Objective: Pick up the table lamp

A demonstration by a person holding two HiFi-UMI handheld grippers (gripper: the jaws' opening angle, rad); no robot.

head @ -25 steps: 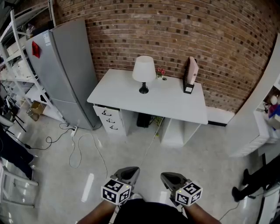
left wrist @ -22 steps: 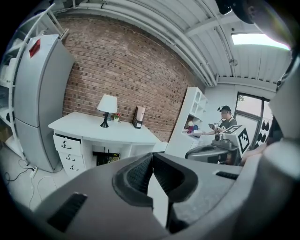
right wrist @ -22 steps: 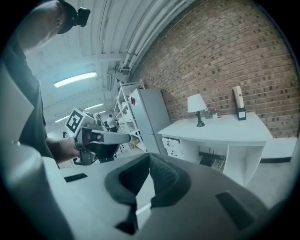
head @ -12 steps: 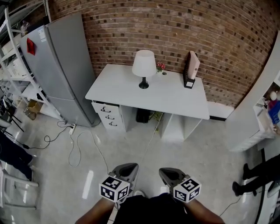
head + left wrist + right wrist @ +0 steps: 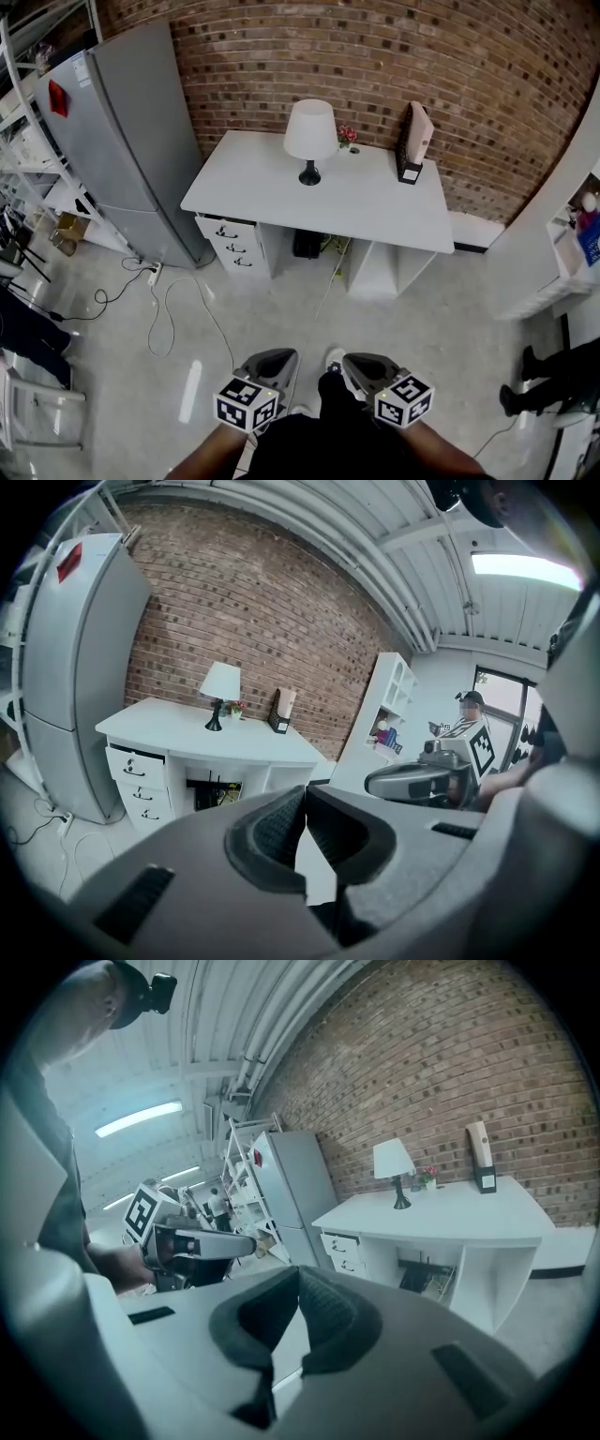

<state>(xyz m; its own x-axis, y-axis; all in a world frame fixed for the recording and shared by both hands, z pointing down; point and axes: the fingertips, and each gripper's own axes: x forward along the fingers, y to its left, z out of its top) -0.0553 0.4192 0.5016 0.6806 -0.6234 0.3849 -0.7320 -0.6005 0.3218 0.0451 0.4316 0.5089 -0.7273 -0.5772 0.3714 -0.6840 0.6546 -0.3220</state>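
Carrying left gripper (image 5: 278,358): jaws pressed together, empty.
Lamp (image 5: 310,131): upright on the desk's (image 5: 375,202) rear, well ahead of you.
Right gripper (image 5: 358,362): pressed together, empty.
Risk: reaching with closed jaws could knock the lamp over.

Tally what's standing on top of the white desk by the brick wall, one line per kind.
White-shaded table lamp with black base: 1
Small pot of pink flowers: 1
Upright black-and-beige magazine file: 1
Total: 3

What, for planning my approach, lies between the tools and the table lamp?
Head view: floor crossed by a thin cord, then desk top before the table lamp.
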